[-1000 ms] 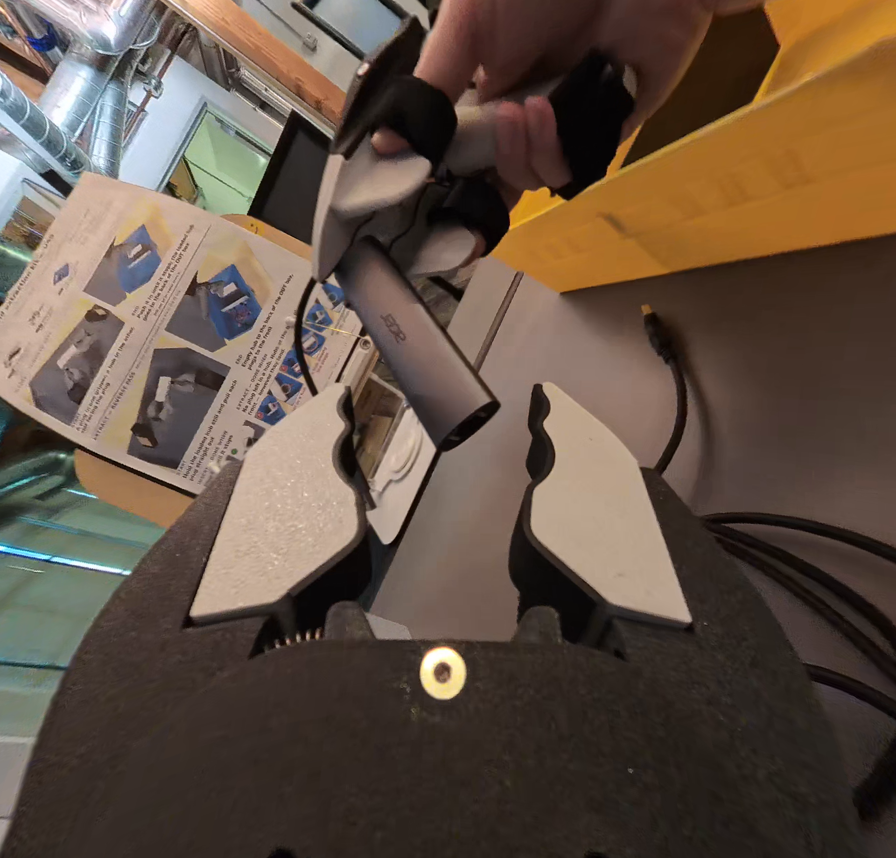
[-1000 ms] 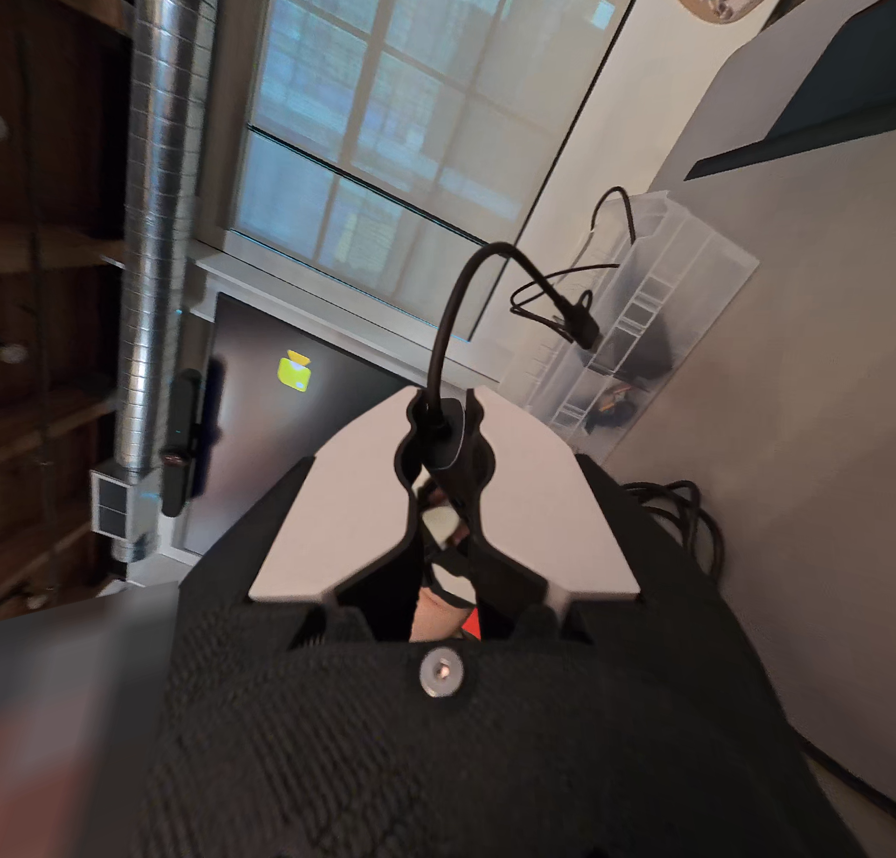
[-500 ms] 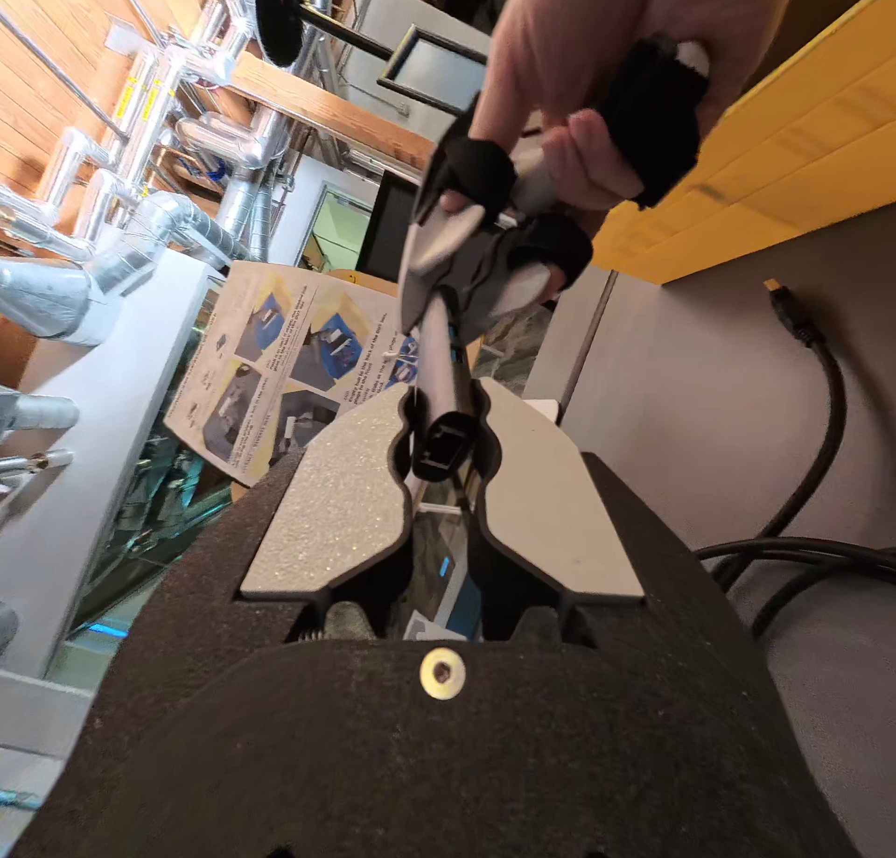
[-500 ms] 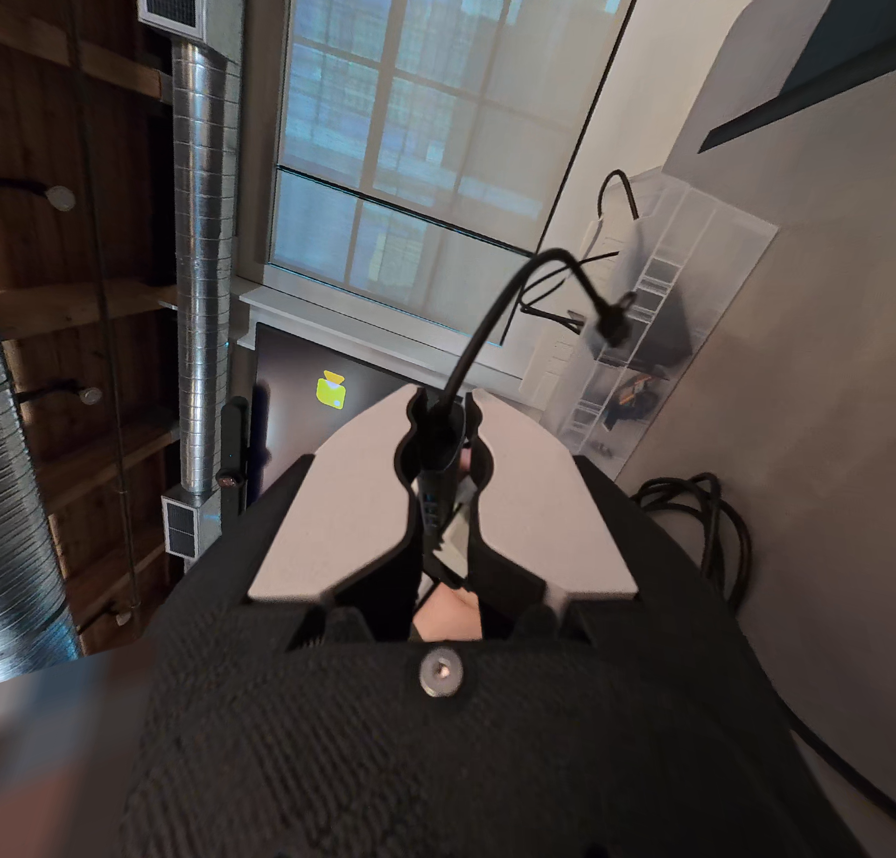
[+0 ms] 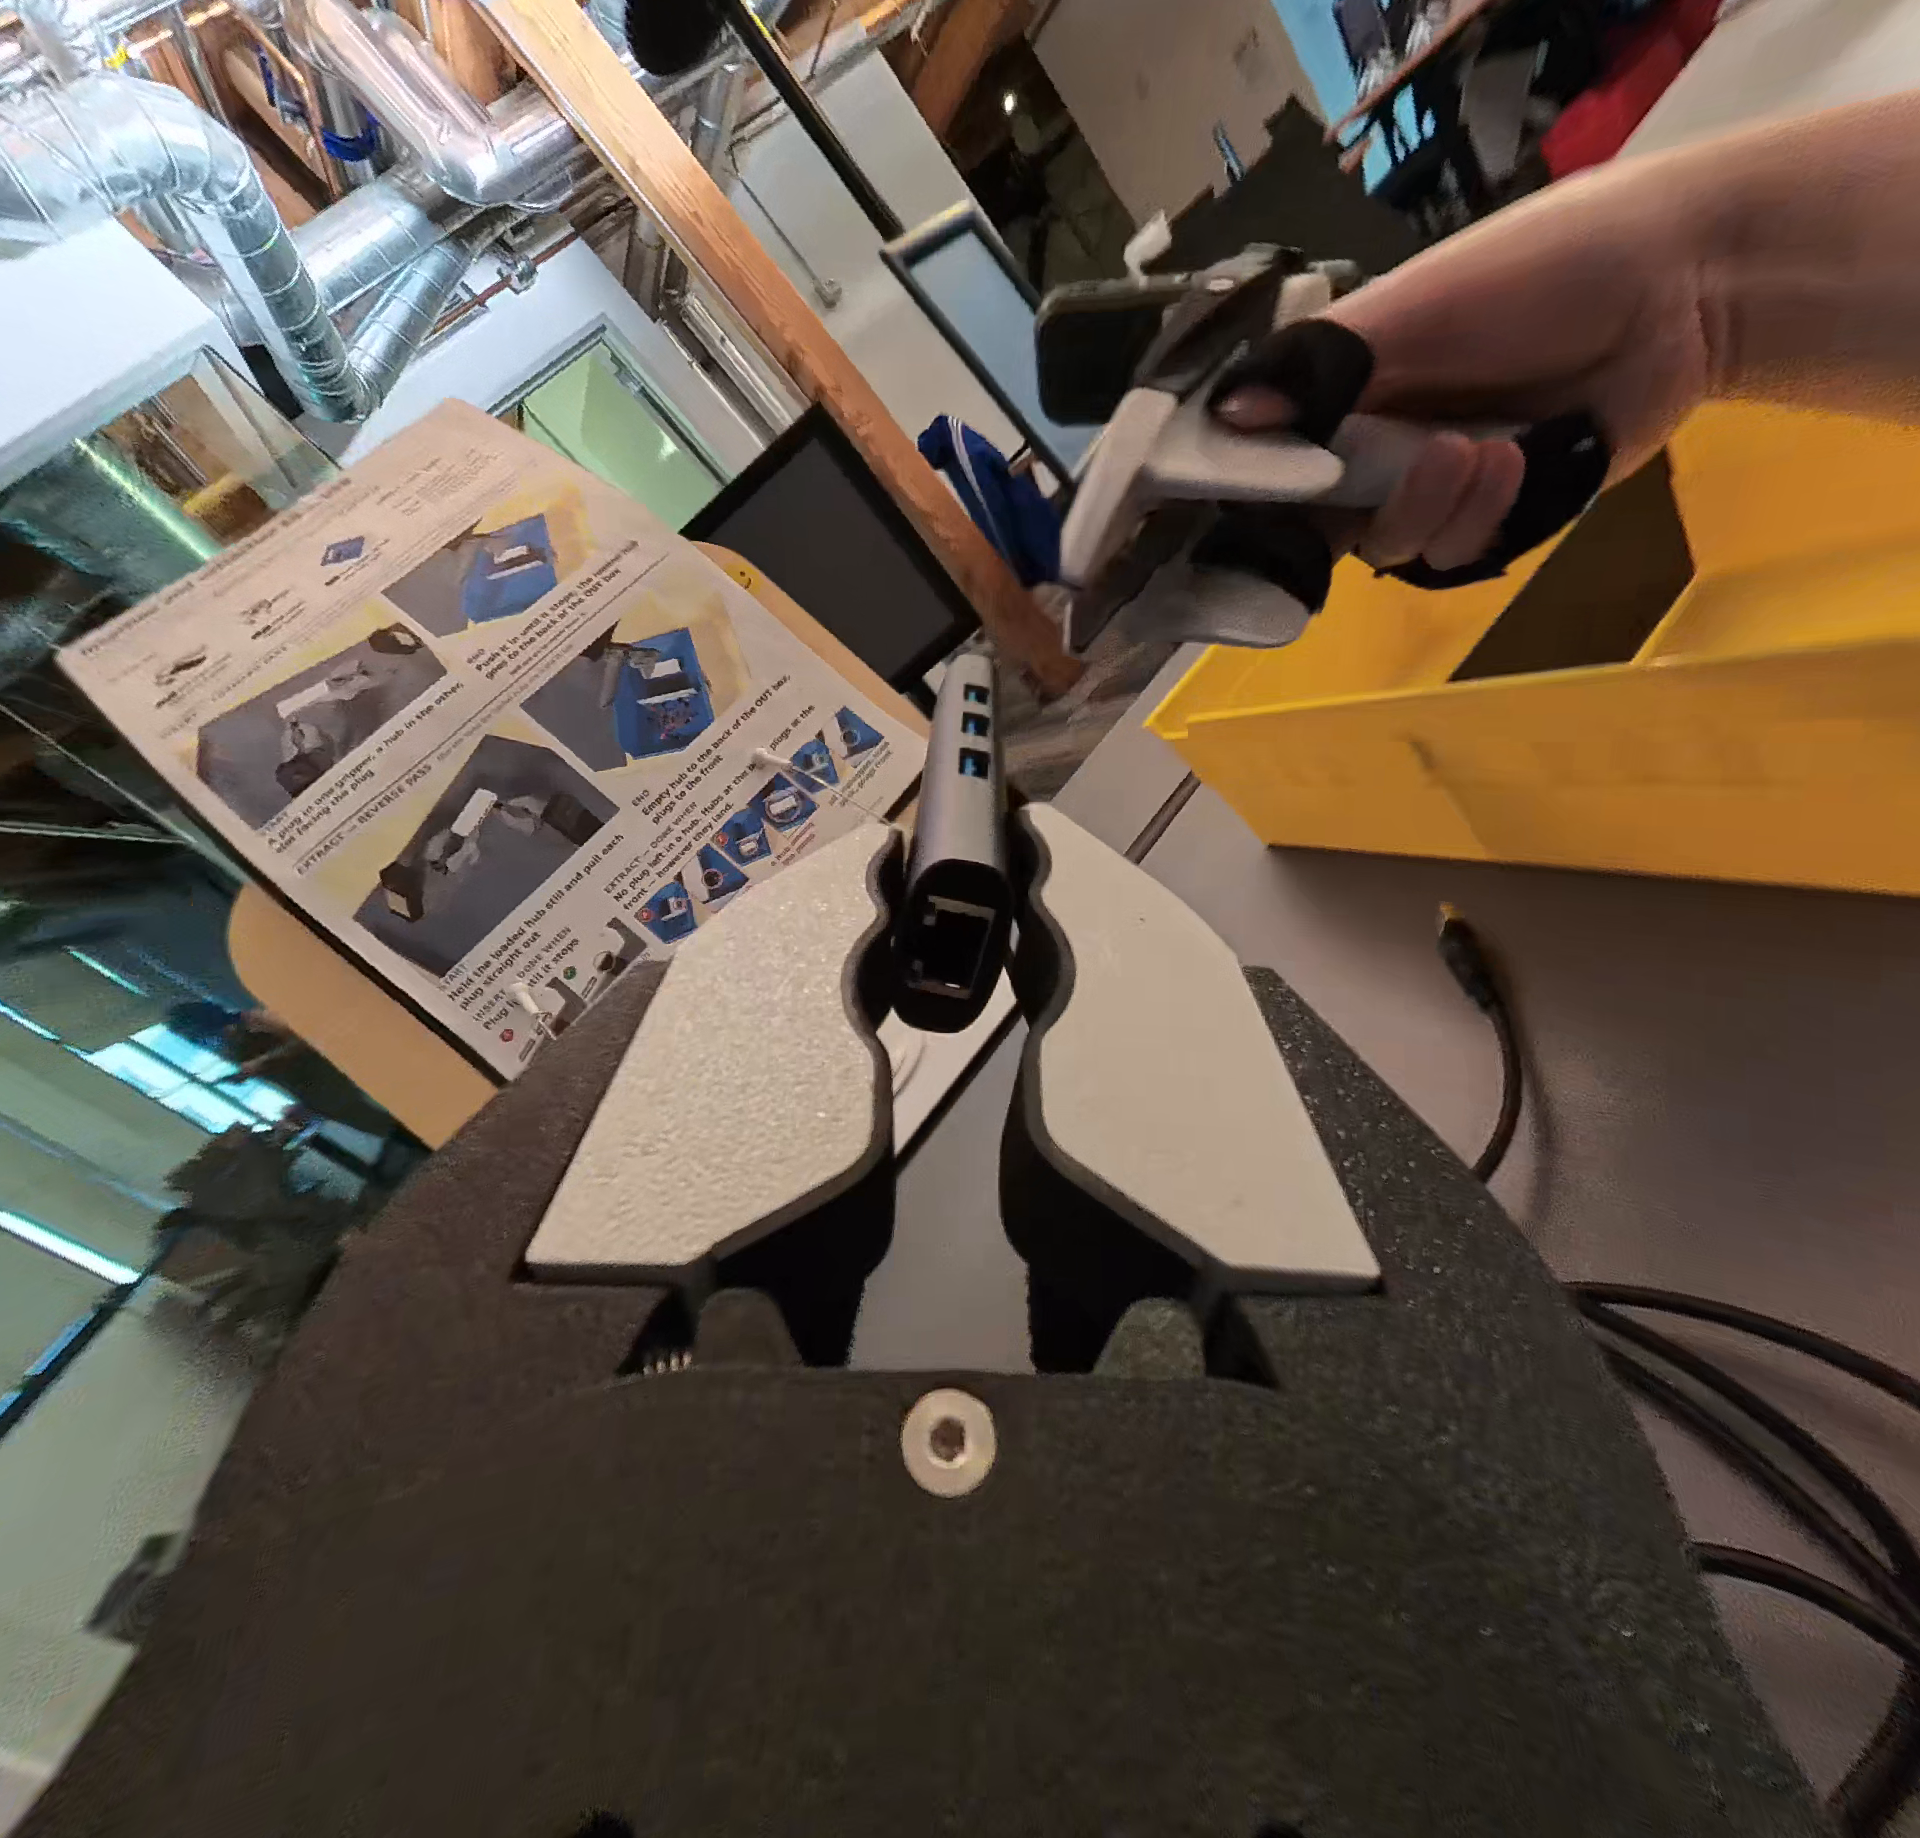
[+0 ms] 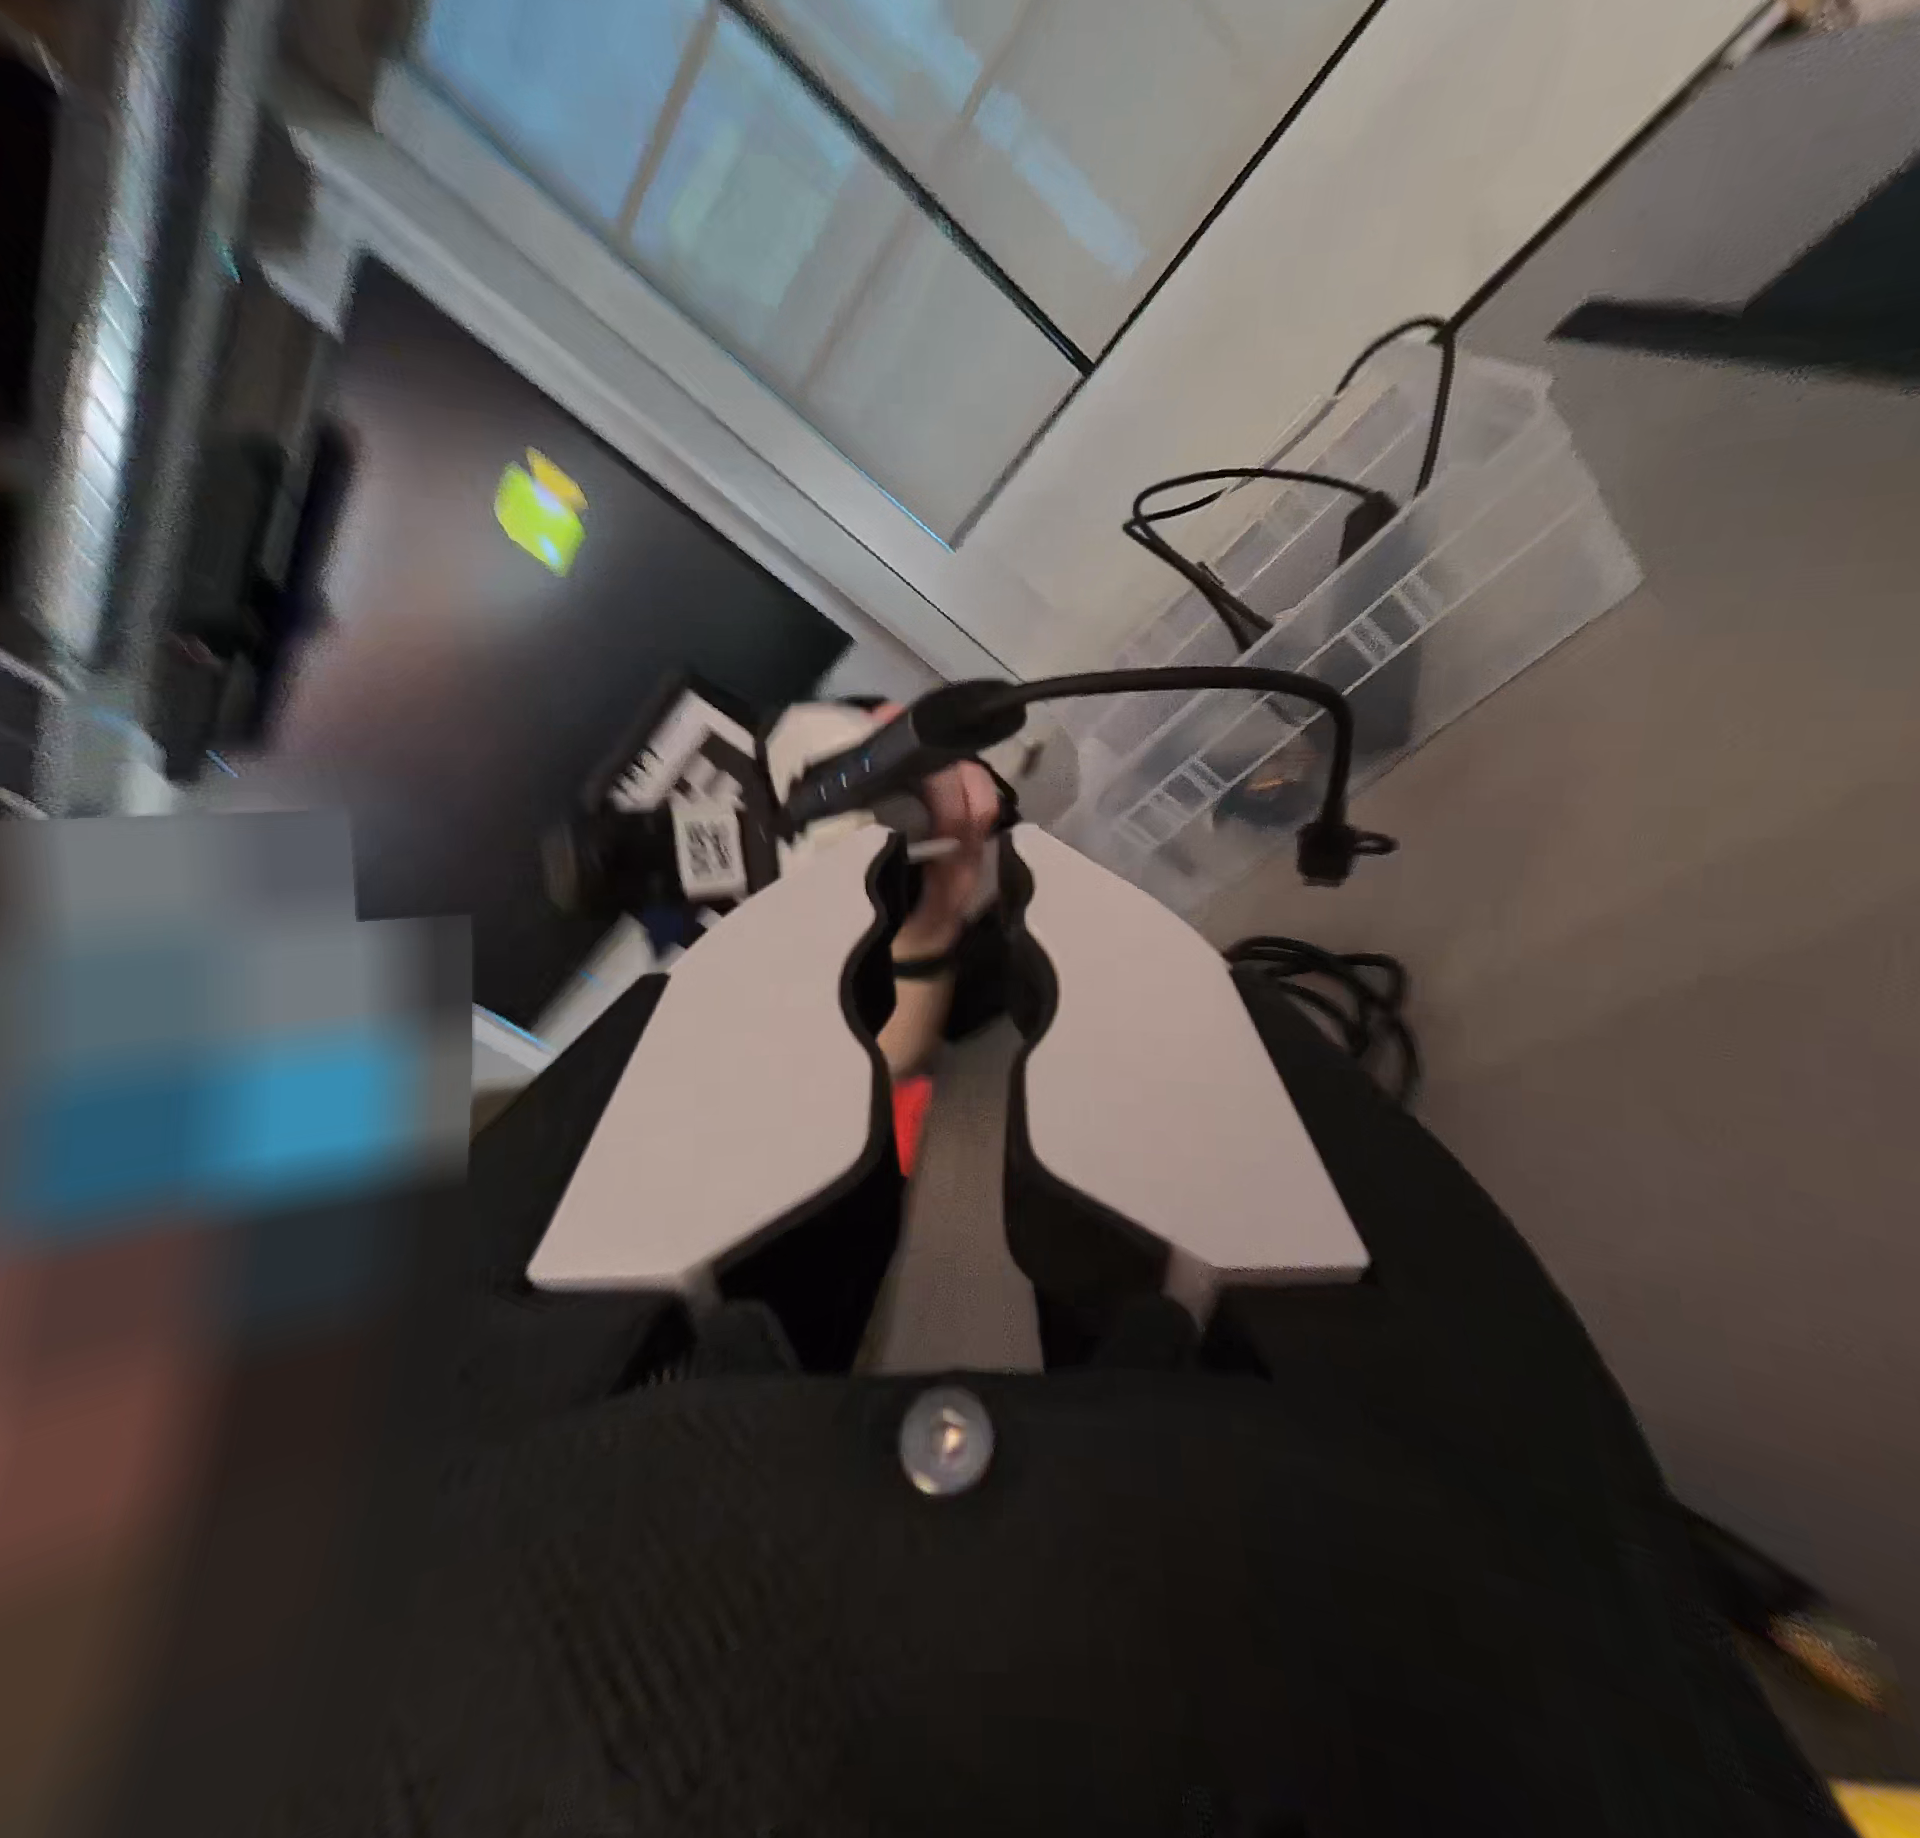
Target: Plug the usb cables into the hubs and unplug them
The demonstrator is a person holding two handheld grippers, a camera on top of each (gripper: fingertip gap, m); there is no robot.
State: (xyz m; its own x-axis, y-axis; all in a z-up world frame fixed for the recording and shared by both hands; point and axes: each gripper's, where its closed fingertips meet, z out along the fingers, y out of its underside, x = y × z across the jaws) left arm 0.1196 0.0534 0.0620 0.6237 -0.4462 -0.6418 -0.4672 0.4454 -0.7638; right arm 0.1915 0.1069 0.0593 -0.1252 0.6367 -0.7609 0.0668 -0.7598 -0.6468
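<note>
My left gripper [image 5: 956, 838] is shut on the near end of a slim grey USB hub [image 5: 951, 915], which points away from me with its blue ports [image 5: 974, 728] showing. My right gripper [image 5: 1075, 593], held by a hand, hovers just beyond the hub's far end without touching it. In the right wrist view my right gripper [image 6: 951, 853] has its jaws slightly apart with nothing between them. The hub [image 6: 873, 765] shows blurred ahead of it. The hub's short black cable [image 6: 1195, 682] arcs right to a hanging plug [image 6: 1325, 848].
A yellow bin [image 5: 1558, 749] stands on the grey table [image 5: 1714, 1113] at right. A loose black cable plug [image 5: 1460, 947] lies below it, with more cables [image 5: 1766, 1425] trailing right. A printed instruction sheet [image 5: 468, 728] leans at left. A clear plastic organiser [image 6: 1403, 645] and coiled cables [image 6: 1340, 999] sit ahead. Spacing between my two grippers at the tips: around 10 centimetres. My left gripper's tips are some 25 centimetres from the clear plastic organiser [image 6: 1403, 645].
My left gripper closed on the hub's end. My right gripper let go of the hub's other end and drew back, so the hub now hangs from the left gripper alone.
</note>
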